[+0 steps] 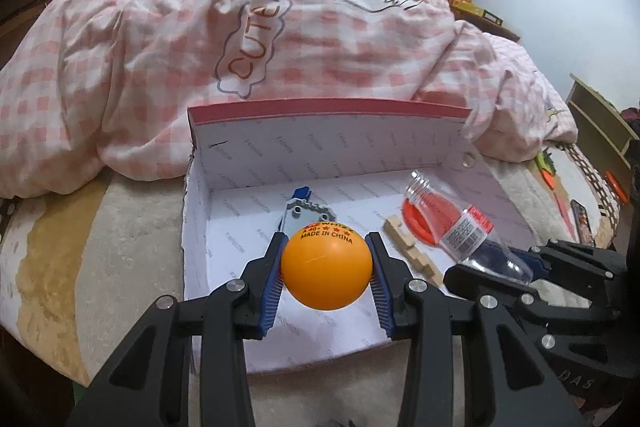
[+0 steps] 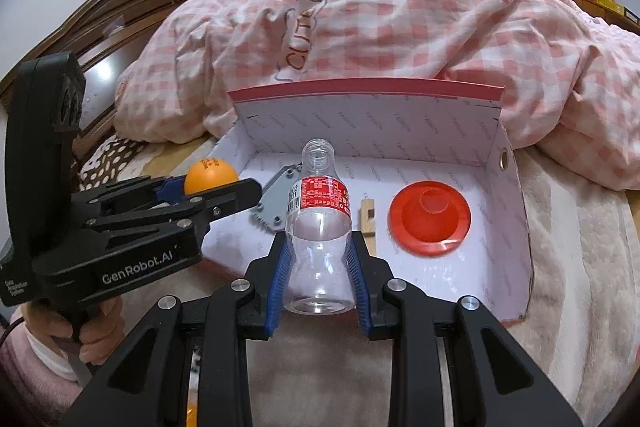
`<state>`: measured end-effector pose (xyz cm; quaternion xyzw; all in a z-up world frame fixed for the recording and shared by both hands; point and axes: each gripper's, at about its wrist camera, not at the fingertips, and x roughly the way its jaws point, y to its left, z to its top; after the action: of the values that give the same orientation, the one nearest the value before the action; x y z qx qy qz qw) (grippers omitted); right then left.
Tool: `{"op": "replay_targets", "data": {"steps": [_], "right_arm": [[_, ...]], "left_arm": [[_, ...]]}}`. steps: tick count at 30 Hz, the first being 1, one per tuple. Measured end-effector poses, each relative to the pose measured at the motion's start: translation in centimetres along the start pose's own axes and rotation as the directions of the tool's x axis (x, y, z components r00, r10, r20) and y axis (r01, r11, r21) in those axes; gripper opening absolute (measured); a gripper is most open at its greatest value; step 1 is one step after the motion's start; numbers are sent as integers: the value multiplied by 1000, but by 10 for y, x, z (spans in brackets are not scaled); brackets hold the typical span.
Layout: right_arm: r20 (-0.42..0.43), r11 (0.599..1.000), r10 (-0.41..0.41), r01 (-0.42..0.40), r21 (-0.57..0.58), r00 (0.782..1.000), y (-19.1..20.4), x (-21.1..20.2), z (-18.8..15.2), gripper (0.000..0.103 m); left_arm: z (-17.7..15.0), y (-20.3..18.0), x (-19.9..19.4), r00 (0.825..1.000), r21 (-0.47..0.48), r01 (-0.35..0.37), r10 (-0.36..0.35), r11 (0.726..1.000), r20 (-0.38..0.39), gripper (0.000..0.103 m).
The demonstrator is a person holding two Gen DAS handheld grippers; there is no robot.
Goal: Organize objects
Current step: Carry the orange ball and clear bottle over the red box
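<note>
On the bed, an open box [image 2: 504, 211] awaits: left tongs [image 1: 326, 267] clamp the orange ball [image 1: 326, 273], right tongs [image 2: 318, 267] clamp the empty bottle [image 2: 318, 227], both poised for dropping inside.

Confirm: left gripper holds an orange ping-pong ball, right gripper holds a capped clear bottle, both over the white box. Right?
Not quite. The bottle has no cap: the right wrist view shows its neck open. The rest holds: the left gripper is shut on the orange ping-pong ball, the right gripper on the clear bottle, both at the white box.
</note>
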<state>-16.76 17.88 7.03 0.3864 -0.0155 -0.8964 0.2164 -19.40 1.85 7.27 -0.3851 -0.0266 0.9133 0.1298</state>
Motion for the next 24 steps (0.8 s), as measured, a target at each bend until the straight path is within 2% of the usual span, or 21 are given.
{"op": "replay_targets", "data": {"steps": [10, 17, 24], "right_arm": [[-29, 997, -68, 69, 32, 997, -22, 35, 19, 30], [-72, 995, -92, 95, 34, 993, -30, 61, 16, 30], [-84, 994, -103, 106, 30, 991, -33, 69, 12, 30]], "left_arm": [[1, 10, 28, 998, -13, -41, 40, 999, -45, 39], [1, 11, 42, 996, 2, -65, 65, 998, -60, 39], [2, 10, 57, 994, 16, -73, 74, 997, -85, 39]]}}
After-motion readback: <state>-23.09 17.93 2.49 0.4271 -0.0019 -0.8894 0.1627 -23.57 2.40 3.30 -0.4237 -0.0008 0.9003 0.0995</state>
